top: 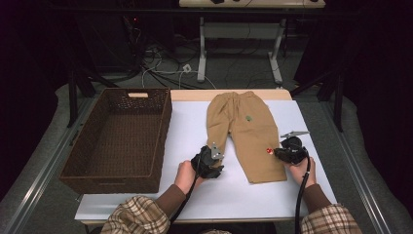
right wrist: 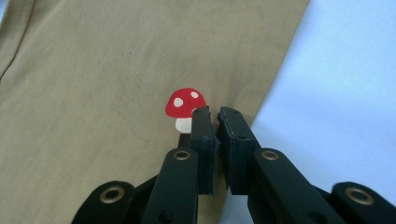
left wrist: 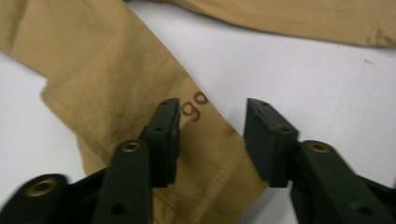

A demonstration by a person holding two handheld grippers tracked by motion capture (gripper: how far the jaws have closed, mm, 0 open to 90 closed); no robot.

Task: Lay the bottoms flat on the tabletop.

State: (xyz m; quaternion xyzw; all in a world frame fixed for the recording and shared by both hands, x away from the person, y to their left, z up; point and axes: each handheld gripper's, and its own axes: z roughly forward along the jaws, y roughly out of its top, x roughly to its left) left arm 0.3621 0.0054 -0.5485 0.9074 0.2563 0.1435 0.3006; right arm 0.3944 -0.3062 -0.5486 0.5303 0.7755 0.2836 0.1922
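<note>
My left gripper (left wrist: 212,140) gapes released over a trouser (top: 243,131) hem, its brown print half hidden. My right gripper (right wrist: 215,140) pinches cloth beside the mushroom (right wrist: 184,106), right of the basket (top: 117,141).

Your tan trousers (top: 242,129) with a red, white-spotted mushroom print (right wrist: 185,105) and brown lettering (left wrist: 196,107), dark brown wicker basket (top: 117,139), white table (top: 190,141), your black grippers, your plaid-and-brown sleeves (top: 141,212).
</note>
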